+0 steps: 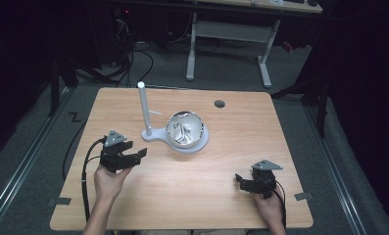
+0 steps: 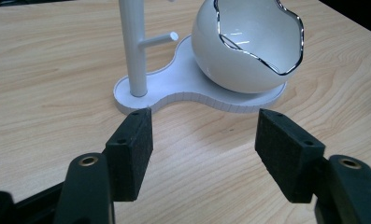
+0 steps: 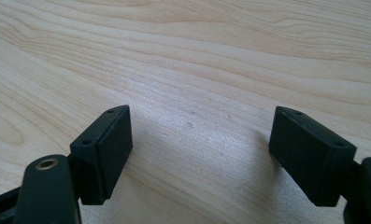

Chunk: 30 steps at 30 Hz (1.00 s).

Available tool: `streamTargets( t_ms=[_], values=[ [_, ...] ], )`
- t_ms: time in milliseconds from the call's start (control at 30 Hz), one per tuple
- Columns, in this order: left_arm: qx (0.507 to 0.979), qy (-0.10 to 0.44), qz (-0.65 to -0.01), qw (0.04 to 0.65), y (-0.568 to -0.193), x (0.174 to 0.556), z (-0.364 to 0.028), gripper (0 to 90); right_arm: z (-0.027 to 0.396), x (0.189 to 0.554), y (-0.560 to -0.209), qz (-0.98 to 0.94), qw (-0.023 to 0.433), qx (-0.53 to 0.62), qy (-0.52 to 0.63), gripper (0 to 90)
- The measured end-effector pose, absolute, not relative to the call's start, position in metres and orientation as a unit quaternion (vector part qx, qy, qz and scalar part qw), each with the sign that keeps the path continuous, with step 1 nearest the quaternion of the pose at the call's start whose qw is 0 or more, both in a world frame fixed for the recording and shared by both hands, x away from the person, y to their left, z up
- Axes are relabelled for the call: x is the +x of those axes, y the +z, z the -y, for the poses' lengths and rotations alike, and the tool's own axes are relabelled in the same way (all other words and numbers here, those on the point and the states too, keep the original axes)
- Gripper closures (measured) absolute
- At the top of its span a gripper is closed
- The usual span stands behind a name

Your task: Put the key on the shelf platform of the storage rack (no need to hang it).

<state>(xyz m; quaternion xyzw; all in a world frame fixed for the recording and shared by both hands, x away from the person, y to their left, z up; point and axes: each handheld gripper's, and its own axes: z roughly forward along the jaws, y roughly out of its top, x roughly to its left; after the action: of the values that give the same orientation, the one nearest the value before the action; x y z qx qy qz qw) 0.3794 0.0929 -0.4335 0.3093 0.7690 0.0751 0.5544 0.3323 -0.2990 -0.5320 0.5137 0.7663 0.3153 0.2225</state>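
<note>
A: Left gripper (image 1: pixel 133 155)?
B: Jaws apart, nothing between the pads (image 2: pixel 131 154), just bare light wooden table (image 1: pixel 182 196). Held by left hand (image 1: pixel 109 181), aimed at the white stand.

A: Task thing, where?
B: White flat-based stand with upright post and side peg (image 1: pixel 145 115), near table centre, slightly toward the far edge. Glossy white bowl with wavy silver rim (image 1: pixel 184 129) resting on the wider round end of the base (image 2: pixel 192 88), tipped so the opening faces up and sideways. In the left gripper view, base edge just beyond the pad tips, near but not touching; post (image 2: pixel 132 46) above the pad at picture left, bowl (image 2: pixel 244 51) off toward the other pad.

A: Right gripper (image 1: pixel 241 180)?
B: Also spread wide, empty. Near the front right corner of the table, gripped by right hand (image 1: pixel 270 205). Plain wood grain ahead of its pads (image 3: pixel 103 149). Well apart from stand and bowl.

A: Contact anywhere?
B: None seen. Both pairs clear of stand and bowl.
</note>
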Motion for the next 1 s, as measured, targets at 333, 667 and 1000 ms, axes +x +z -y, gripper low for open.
streamTargets(
  t_ms=[333, 667, 1000],
  values=[
    [0.297, 0.068, -0.779, 0.548, -0.443, 0.373, -0.096, 37.1, 0.299, 0.332, -0.532, -0.766, 0.223, 0.514, 0.315, 21.8],
    [0.302, 0.064, -0.783, 0.540, -0.459, 0.368, -0.096, 36.9, 0.299, 0.332, -0.532, -0.766, 0.223, 0.514, 0.315, 21.8],
    [0.295, 0.075, -0.787, 0.536, -0.478, 0.361, -0.088, 37.3, 0.299, 0.332, -0.532, -0.766, 0.223, 0.514, 0.315, 21.8]
  ],
)
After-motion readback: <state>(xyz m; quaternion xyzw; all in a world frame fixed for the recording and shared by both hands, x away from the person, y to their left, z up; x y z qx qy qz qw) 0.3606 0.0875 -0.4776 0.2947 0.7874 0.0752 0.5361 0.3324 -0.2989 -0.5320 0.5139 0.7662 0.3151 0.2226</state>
